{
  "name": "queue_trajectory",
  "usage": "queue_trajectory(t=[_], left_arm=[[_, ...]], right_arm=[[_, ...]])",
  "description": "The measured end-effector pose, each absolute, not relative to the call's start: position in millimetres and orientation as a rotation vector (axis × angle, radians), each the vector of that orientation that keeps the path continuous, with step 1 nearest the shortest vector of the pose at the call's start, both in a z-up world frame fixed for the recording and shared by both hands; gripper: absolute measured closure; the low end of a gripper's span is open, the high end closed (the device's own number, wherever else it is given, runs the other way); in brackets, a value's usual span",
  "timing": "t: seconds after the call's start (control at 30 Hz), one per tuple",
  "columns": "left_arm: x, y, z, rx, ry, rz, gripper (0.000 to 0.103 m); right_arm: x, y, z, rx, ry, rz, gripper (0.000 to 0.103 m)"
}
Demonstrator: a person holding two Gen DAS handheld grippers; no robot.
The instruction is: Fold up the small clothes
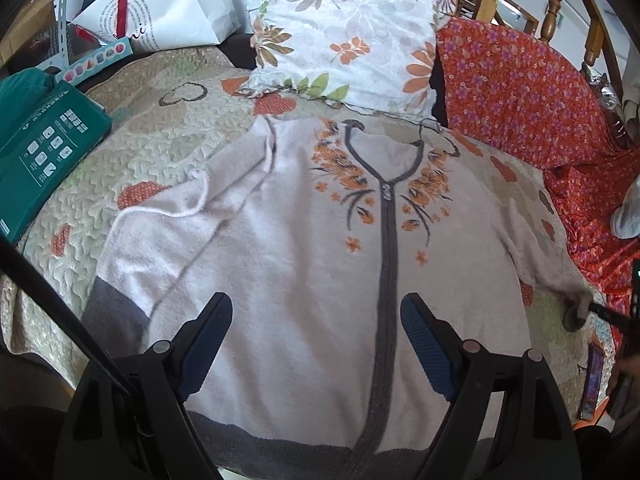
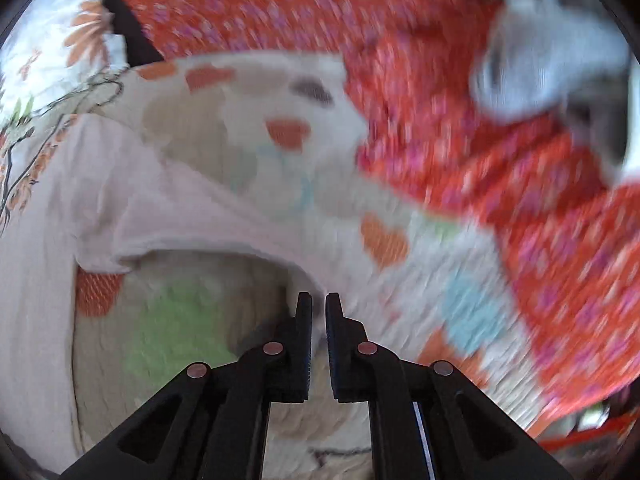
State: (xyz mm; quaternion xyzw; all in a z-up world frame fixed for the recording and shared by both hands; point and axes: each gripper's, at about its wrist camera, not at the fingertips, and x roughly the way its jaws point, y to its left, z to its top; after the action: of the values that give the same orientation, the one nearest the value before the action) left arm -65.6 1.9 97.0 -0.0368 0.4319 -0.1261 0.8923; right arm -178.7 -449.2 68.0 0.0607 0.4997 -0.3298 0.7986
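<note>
A pale pink cardigan [image 1: 304, 240] with orange flowers and a grey front band lies face up on the quilted bedspread [image 1: 160, 144]. Its left sleeve is folded in over the body. My left gripper [image 1: 318, 302] hovers open over the lower body, with nothing between the blue pads. In the blurred right wrist view, my right gripper [image 2: 319, 302] is shut on the end of the cardigan's right sleeve [image 2: 200, 216], which stretches from the garment to the fingertips. The left wrist view shows that grey cuff [image 1: 576, 310] pinched at the far right.
A floral pillow [image 1: 344, 32] lies beyond the collar and a red flowered cloth [image 1: 520, 92] is heaped to the right. A green box [image 1: 44, 140] and a white paper bag [image 1: 168, 8] sit at the left. A phone [image 1: 594, 380] lies near the right edge.
</note>
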Motion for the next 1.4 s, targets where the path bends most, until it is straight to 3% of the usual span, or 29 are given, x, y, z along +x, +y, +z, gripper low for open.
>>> queue_trajectory(t=[0.07,0.13,0.4,0.47,0.8,0.83,0.87,0.9,0.93,0.97,1.0,1.23,1.33,1.37,1.4], left_arm=[[-59.1,12.6,100.7,-0.070,0.876,-0.239,0.018],[-49.4,25.2,104.0,-0.066,0.859,-0.211,0.018],[10.9,109.8,98.7,-0.058,0.880,-0.066,0.018],[19.5,119.3,94.0,-0.027,0.899,-0.076,0.018],[60.8,86.6,42.4,0.205,0.993,-0.207,0.019],[67.1,80.4,38.2,0.221,1.003,-0.223,0.022],[71.8,77.0,36.4,0.228,1.009,-0.236,0.036],[76.6,73.4,34.4,0.229,1.020,-0.254,0.061],[83.8,71.6,32.4,0.212,1.044,-0.272,0.075],[92.3,73.9,31.3,0.162,1.070,-0.289,0.096],[100.5,79.2,32.3,0.105,1.082,-0.289,0.098],[159.7,181.2,66.6,-0.107,0.949,0.130,0.098],[152.5,219.5,80.2,-0.181,0.930,0.174,0.092],[145.0,221.3,83.0,-0.181,0.929,0.146,0.086],[134.2,219.6,85.0,-0.164,0.933,0.110,0.075]], right_arm=[[-190.7,-456.7,63.7,0.214,1.054,-0.711,0.070],[-200.3,-461.4,62.8,0.270,1.021,-0.719,0.065],[-200.4,-437.0,80.4,0.255,0.828,-0.676,0.060],[-195.3,-426.6,83.5,0.202,0.810,-0.669,0.054],[-173.9,-398.6,66.3,0.064,0.861,-0.664,0.054],[-173.2,-397.4,64.7,0.057,0.865,-0.667,0.054],[-172.4,-396.7,62.8,0.051,0.871,-0.671,0.054],[-171.7,-396.3,61.4,0.045,0.876,-0.676,0.054],[-170.9,-396.3,59.9,0.039,0.881,-0.683,0.054],[-170.1,-396.7,58.5,0.035,0.886,-0.689,0.054],[-169.3,-397.1,57.1,0.034,0.891,-0.691,0.054],[-163.6,-398.1,49.6,0.018,0.923,-0.704,0.054],[-160.2,-396.5,49.2,0.017,0.926,-0.695,0.054],[-159.0,-394.5,49.3,0.011,0.925,-0.687,0.054],[-157.7,-392.6,49.2,0.005,0.926,-0.683,0.054]])
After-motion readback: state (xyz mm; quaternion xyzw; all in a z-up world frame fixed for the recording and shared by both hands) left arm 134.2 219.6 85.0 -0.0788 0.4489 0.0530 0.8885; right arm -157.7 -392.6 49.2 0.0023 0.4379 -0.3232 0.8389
